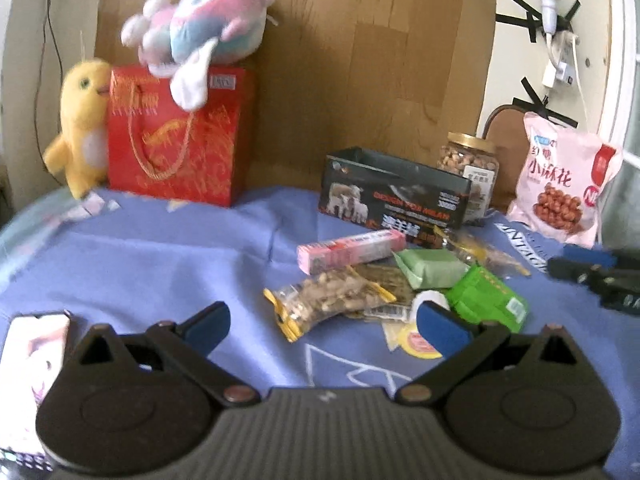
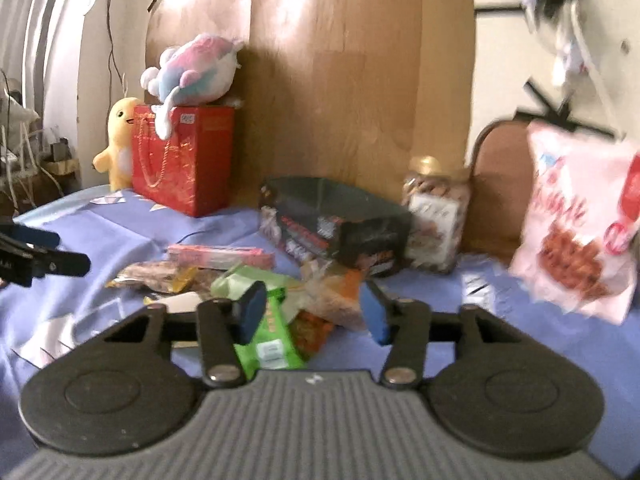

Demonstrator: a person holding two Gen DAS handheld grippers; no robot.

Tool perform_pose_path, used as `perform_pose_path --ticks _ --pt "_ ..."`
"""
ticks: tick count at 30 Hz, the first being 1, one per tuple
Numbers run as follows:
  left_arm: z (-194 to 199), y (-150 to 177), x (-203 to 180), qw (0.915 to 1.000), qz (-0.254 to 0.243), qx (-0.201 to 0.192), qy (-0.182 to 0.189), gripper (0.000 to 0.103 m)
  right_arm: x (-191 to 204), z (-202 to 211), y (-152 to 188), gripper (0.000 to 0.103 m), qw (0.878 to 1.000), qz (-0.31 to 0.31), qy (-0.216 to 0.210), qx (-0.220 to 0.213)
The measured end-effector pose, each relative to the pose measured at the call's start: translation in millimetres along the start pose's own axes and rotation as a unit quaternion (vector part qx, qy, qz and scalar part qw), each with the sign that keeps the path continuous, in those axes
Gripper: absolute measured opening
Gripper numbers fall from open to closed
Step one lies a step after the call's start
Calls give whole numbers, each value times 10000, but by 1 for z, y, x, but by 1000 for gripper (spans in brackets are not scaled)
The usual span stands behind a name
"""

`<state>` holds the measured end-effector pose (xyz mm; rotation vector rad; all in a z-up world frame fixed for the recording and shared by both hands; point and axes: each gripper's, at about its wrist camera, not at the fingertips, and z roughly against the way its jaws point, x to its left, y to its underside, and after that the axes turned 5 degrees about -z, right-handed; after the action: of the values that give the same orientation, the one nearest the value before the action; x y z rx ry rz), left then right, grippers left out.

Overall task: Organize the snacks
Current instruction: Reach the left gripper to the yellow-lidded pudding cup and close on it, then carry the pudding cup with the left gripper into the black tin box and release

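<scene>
Nearest the right wrist lens sits your right gripper, its blue pads part-way apart with a bright green packet and an orange-printed clear packet showing in the gap between them. Whether either pad presses on a packet cannot be told, as the frame is blurred. No earlier view is given, so treat the grip as unconfirmed.

Your left gripper is spread wide with nothing between its pads, held low over the blue cloth and angled slightly down toward the snack pile. That pile lies mid-cloth: a pink bar box, a pale green packet, a clear bag of nuts with yellow ends, and flat sachets beneath. Just behind it stands the open dark box, the likely place for them, with a nut jar touching its far corner and a pink peanut bag leaning further right.

Risks, judged from this layout:
- Overlapping packets: closing on the green one may pinch its neighbour too, dragging both and scattering the heap.
- Slick film wrappers: a shallow pinch on an edge could slip during the lift.
- The right gripper points gently downward over the pile; swinging toward the box at this height could clip its near wall or nudge the jar.
- Both tools work close to the same pile, so they may collide.
</scene>
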<state>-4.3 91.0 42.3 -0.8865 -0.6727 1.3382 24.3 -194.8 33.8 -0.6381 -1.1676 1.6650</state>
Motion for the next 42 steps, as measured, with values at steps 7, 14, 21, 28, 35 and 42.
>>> perform_pose_path --ticks 7,14,21,28,35,42 --pt "-24 -6 -3 9970 159 257 719 93 38 -10 19 42 9955 378 -736 470" --pt "-52 -3 -21 9882 269 521 1412 85 59 -27 23 42 9893 665 -1049 771" --pt "-76 5 -19 9778 703 755 1822 72 63 -53 25 42 9872 566 -1120 986" --pt "-77 7 -17 9709 929 822 2047 51 62 -58 26 24 9876 312 -1157 1018" --pt "-65 -17 -23 9724 916 529 2079 51 59 -45 9 24 9919 309 -1103 557" --pt "-99 -82 -37 9738 528 268 2195 50 34 -63 -35 24 9967 246 -774 65"
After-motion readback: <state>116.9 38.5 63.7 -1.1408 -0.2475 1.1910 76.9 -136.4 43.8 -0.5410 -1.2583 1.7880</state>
